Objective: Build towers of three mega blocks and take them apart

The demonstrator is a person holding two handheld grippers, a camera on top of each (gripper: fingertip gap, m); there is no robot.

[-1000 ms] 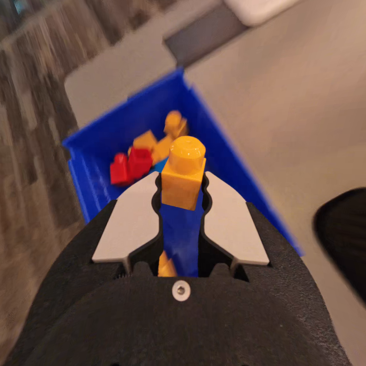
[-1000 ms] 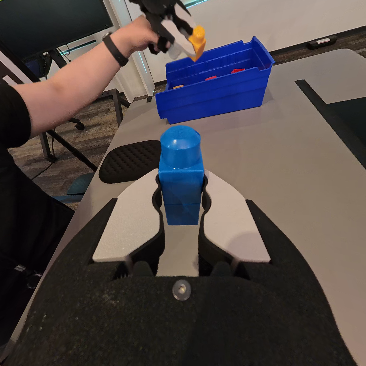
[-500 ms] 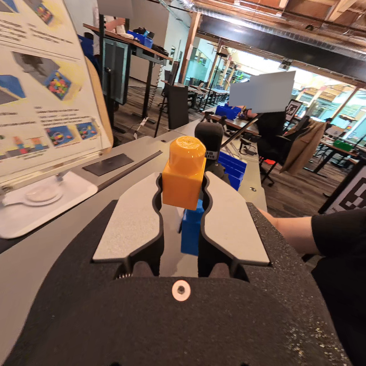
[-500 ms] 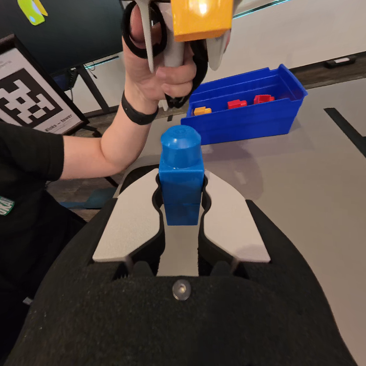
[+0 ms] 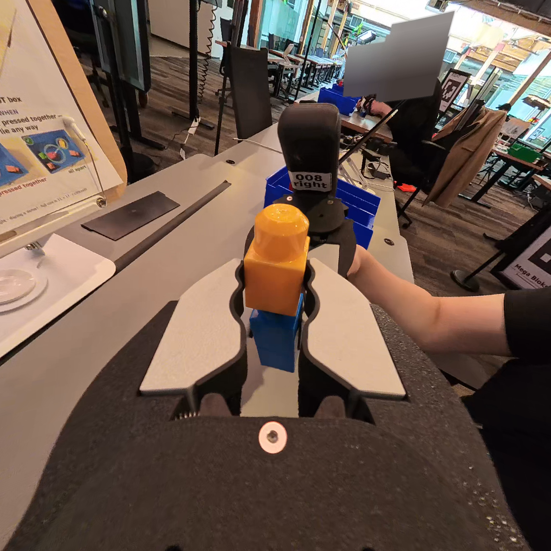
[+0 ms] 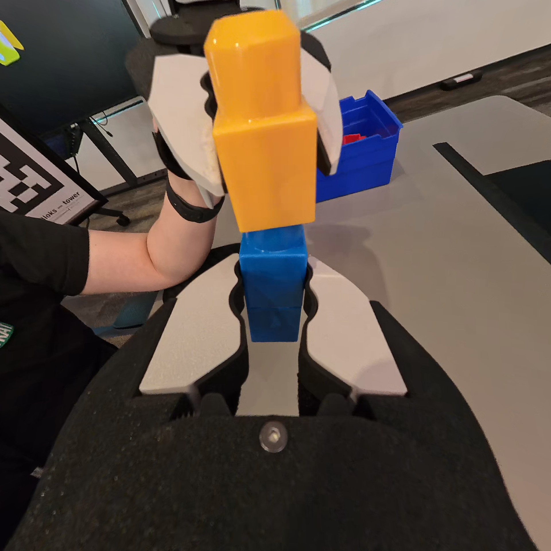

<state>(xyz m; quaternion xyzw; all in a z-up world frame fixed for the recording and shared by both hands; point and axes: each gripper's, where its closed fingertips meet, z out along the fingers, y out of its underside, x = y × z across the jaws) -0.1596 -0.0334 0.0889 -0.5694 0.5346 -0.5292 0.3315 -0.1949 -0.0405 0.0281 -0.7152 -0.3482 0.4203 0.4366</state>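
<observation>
While the right gripper (image 6: 272,295) clamps the blue block (image 6: 272,286), the left gripper (image 5: 274,286) presses its clenched orange block (image 5: 272,277) on top.

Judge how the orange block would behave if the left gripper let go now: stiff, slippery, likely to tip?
The orange block looks like rigid, glossy plastic, so probably stiff and somewhat slippery. It sits on the blue block's stud, apparently not fully seated and slightly tilted, so it might topple.

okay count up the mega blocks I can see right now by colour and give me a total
Orange block, in the left gripper: 1
Blue block, in the right gripper: 1
Red blocks, in the blue bin: at least 1; the rest of the bin is hidden
Total: at least 3
</observation>
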